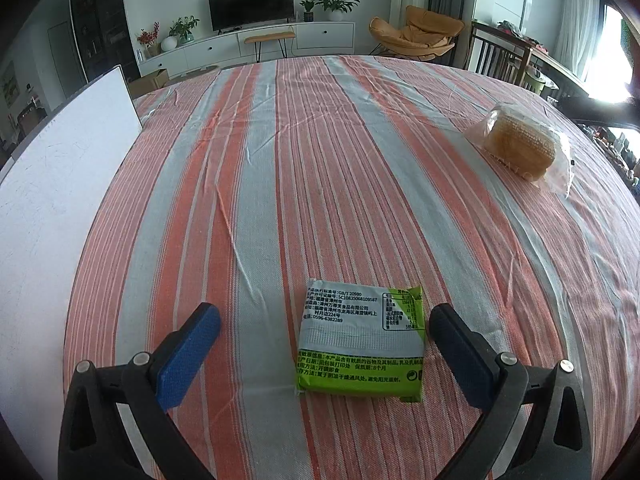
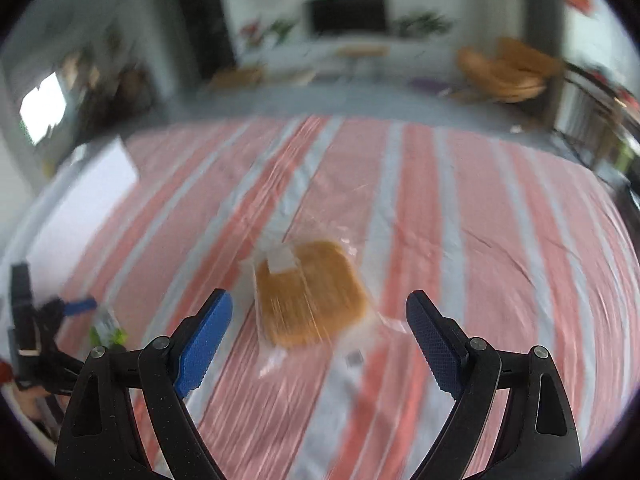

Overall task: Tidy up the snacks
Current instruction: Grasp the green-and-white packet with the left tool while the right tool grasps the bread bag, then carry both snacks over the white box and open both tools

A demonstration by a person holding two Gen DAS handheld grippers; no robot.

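A green and white snack packet (image 1: 360,340) lies flat on the striped tablecloth, printed side up. My left gripper (image 1: 324,328) is open, its blue pads on either side of the packet and apart from it. A bread bun in a clear wrapper (image 1: 524,148) lies at the far right in the left wrist view. The right wrist view is blurred; there the same bun (image 2: 310,292) lies just ahead of my right gripper (image 2: 320,312), which is open and holds nothing. The left gripper (image 2: 60,312) and the green packet (image 2: 106,330) show at the left edge.
A white board (image 1: 56,184) lies along the left side of the table. The orange and grey striped cloth (image 1: 320,160) covers the rest of the table. Beyond the far edge are a TV cabinet, an orange chair (image 1: 416,34) and wooden dining chairs (image 1: 500,56).
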